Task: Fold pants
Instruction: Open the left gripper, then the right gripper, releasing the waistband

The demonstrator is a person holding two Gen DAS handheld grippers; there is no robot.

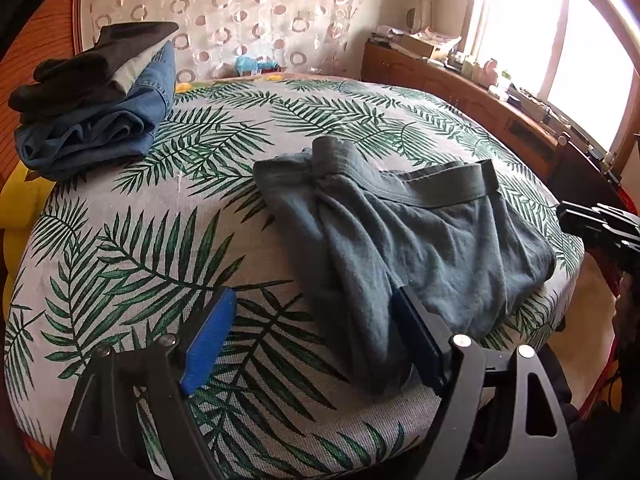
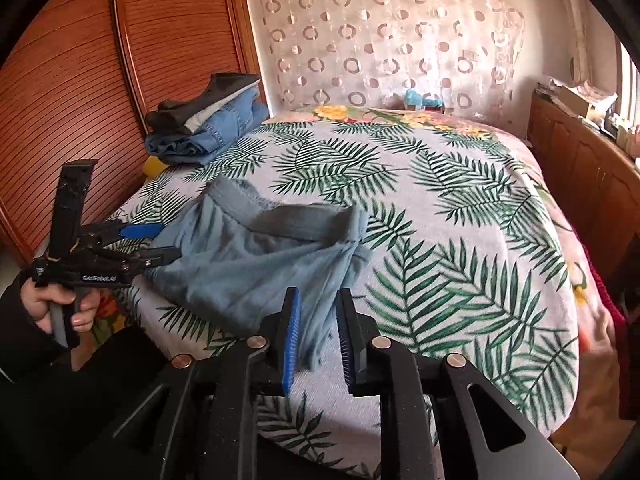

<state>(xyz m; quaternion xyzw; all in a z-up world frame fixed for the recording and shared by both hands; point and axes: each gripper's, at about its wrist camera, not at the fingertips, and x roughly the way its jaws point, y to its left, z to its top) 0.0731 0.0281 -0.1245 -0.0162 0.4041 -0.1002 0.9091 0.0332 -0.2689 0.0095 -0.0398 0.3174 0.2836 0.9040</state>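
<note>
Grey-blue pants (image 1: 420,232) lie partly folded on the palm-leaf bed cover (image 1: 160,240), waistband toward the far right. My left gripper (image 1: 316,308) is open at the pants' near edge; its right finger rests against the cloth, holding nothing. In the right wrist view the pants (image 2: 256,256) lie at centre left. My right gripper (image 2: 318,300) is narrowly open with a hanging corner of the pants between its fingers, not pinched. The left gripper also shows in the right wrist view (image 2: 160,242), open beside the cloth. The right gripper shows at the right edge of the left wrist view (image 1: 564,212).
A stack of folded jeans and dark clothes (image 1: 100,96) sits at the bed's far left corner, also in the right wrist view (image 2: 208,120). A wooden wardrobe (image 2: 80,80) stands left of the bed. A wooden cabinet (image 1: 460,92) with clutter runs under the window.
</note>
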